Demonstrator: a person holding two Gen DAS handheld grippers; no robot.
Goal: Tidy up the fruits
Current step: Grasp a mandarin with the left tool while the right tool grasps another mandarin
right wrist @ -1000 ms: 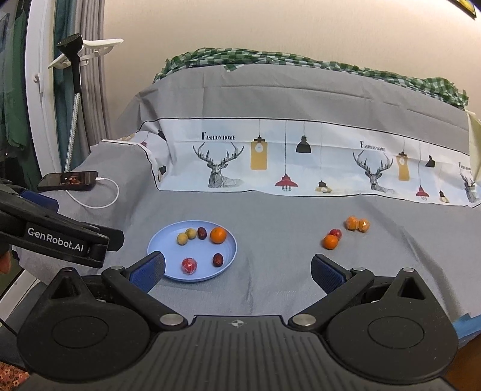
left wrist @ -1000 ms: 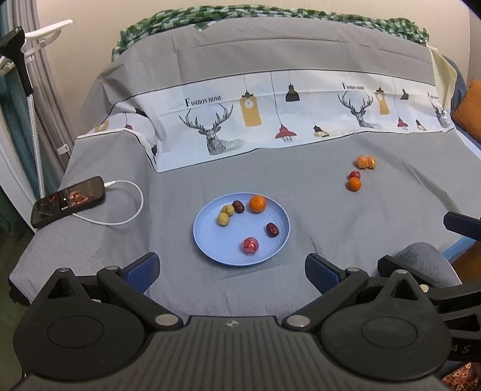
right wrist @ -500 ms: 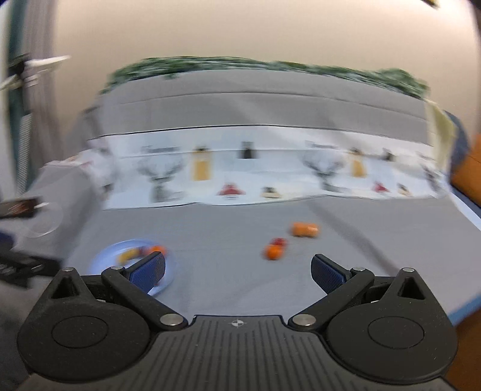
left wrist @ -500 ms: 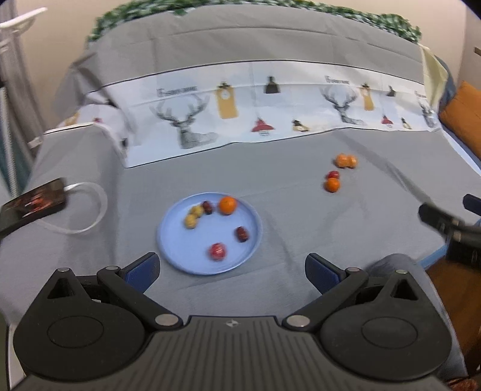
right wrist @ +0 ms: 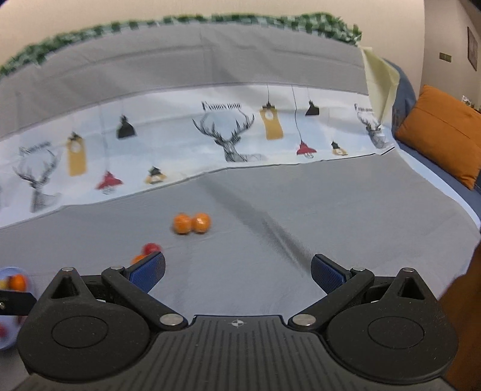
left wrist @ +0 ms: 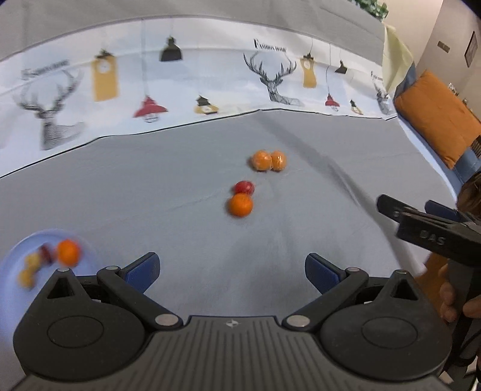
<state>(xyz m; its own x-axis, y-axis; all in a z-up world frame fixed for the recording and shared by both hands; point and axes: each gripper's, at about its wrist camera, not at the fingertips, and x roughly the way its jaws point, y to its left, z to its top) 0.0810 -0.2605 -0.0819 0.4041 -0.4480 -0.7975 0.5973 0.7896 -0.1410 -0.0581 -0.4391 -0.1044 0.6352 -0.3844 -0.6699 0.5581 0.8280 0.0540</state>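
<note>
Several fruits already on blue plate [left wrist: 12, 258]. Four loose on bed sheet [left wrist: 300, 228]: orange [left wrist: 239, 204], red fruit [left wrist: 244, 187], orange pair [left wrist: 268, 161]. Left hand-held gripper [left wrist: 231, 270], right hand-held gripper [right wrist: 237, 275] both wide open, empty.

A bed fills the scene, covered by a grey sheet [right wrist: 300, 216] with soft creases. Across its far half runs a white printed band [right wrist: 180, 141] — line-drawn deer heads, hanging lamps and yellow tags, with small lettering too blurred to read. A green checked cloth [right wrist: 150, 24] edges the far top of the bed. At the right sits an orange cushion [right wrist: 442, 132] on blue bedding. Behind — a plain cream wall [right wrist: 210, 10], with small dark frames [right wrist: 472, 48] at far right.
</note>
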